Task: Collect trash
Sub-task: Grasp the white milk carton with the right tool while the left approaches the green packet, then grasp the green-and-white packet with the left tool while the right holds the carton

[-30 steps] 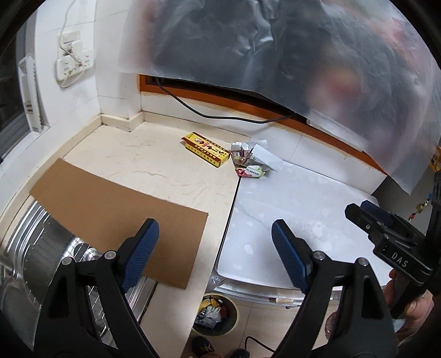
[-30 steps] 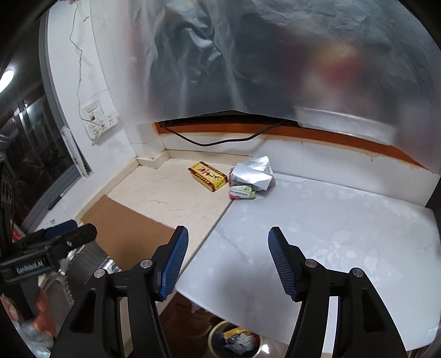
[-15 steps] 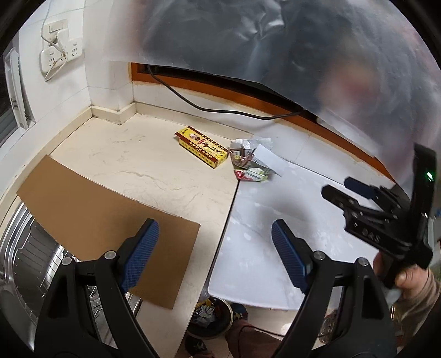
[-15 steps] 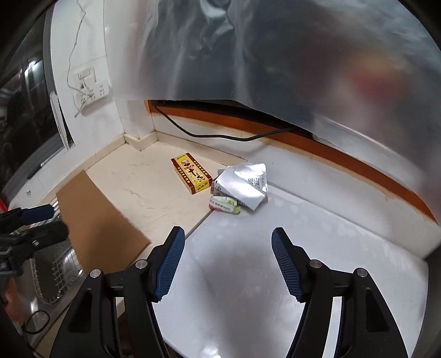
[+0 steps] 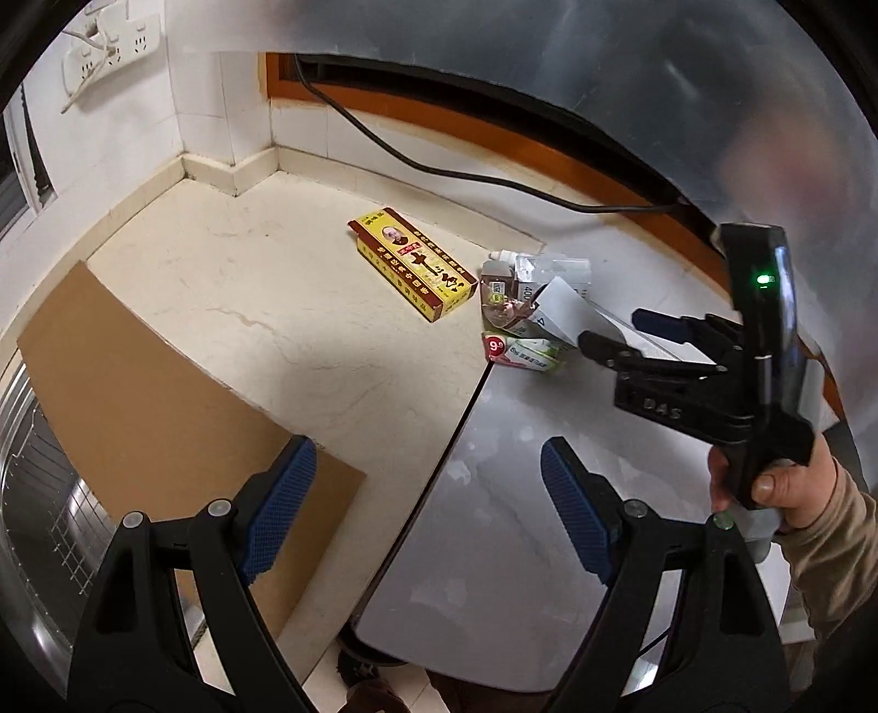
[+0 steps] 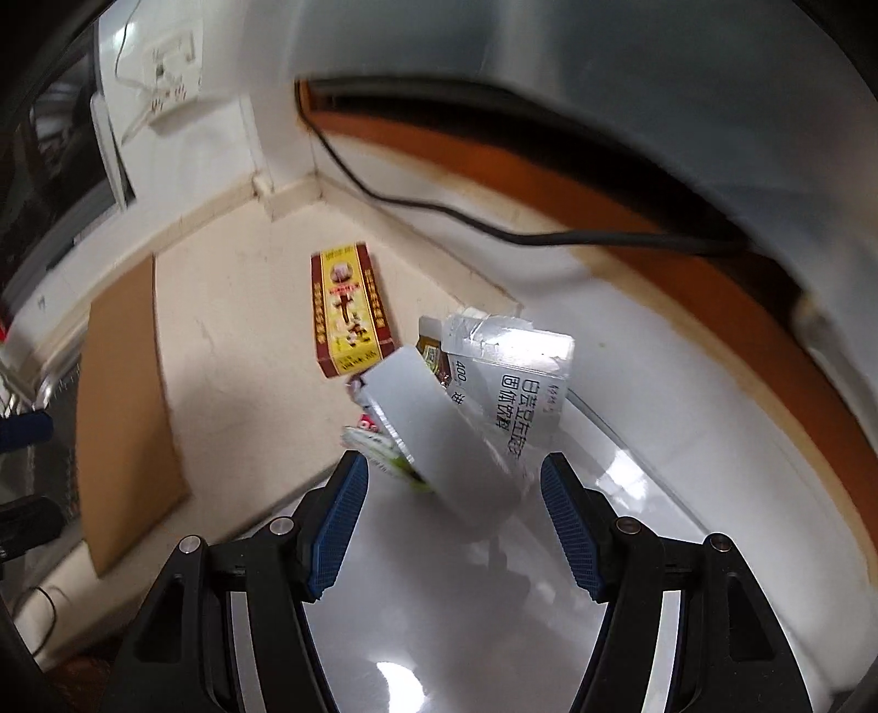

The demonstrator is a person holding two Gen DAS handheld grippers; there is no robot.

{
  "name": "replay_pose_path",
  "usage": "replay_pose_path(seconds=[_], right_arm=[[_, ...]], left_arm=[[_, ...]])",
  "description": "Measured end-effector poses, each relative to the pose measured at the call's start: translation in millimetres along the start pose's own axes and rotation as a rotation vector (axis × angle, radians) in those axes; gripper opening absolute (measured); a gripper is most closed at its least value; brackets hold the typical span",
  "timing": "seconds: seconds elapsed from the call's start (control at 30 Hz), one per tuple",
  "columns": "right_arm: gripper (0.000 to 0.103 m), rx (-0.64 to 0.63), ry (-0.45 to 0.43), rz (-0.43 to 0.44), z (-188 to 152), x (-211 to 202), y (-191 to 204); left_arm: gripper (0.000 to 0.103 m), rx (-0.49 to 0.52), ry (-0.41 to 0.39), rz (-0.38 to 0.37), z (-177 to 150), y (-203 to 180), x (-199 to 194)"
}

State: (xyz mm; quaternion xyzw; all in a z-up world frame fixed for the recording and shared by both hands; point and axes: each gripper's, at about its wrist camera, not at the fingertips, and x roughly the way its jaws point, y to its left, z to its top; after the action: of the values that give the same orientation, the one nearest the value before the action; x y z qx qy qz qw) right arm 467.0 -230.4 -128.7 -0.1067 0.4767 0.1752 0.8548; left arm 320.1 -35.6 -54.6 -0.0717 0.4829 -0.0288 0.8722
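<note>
A yellow and red box lies on the cream counter. Beside it sits a heap of trash: a silver foil carton, a flat white flap and a small green and red packet. My right gripper hangs open just in front of the heap, the white flap reaching in between its blue fingers without being pressed. My left gripper stands open and holds nothing, above the seam between the cream counter and the white slab, well short of the trash.
A brown cardboard sheet lies over a steel sink at the left. A black cable runs along the back wall under an orange sill. A socket strip hangs on the tiled wall. A hand and beige sleeve hold the right gripper.
Both grippers have moved forward and down toward the trash. The right one has closed in on the foil heap and rolled; its fingers now flank the white flap.
</note>
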Motion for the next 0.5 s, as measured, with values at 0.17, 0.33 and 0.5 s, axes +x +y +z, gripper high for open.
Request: replay_pose_path(seconds=[0.17,0.33,0.5], right_arm=[[0.067,-0.069,0.045,0.040,6,38,-3],[0.045,-0.105,0.052,0.089,2,58,2],[0.038,-0.147,0.032,0.121,-9,53,10]], left_arm=[[0.082,-0.029,0.014,0.015,9,-5,20],[0.082,-0.040,0.016,0.020,14,-10,30],[0.082,-0.042,0.024,0.011,18,-15,42]])
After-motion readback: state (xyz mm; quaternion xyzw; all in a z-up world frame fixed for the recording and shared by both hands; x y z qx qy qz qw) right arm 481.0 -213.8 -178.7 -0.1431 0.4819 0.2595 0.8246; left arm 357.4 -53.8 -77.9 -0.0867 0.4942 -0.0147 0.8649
